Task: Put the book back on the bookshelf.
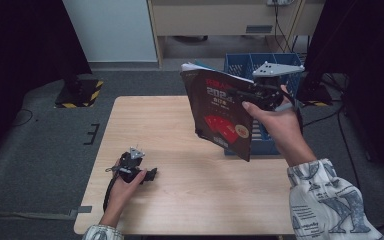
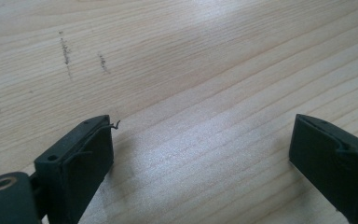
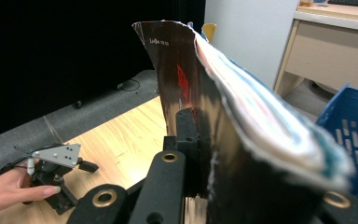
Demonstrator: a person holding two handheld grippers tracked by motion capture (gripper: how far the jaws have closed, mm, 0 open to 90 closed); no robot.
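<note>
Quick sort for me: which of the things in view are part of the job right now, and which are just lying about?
In the job:
- dark book, lifted clear of the table
- right gripper, shut on the book
- blue crate just behind it, probably the destination

Lying about:
- left gripper, open, low over the bare tabletop
- yellow-and-black striped base on the floor
- wooden desk at the back

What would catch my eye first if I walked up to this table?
Probably the dark book with red print, held up in the air over the right side of the wooden table, pinched in the right gripper. Behind it, beside the table's far right corner, stands a blue basket. At the near left, the left gripper rests low on the tabletop with its jaws open and nothing between them.
</note>
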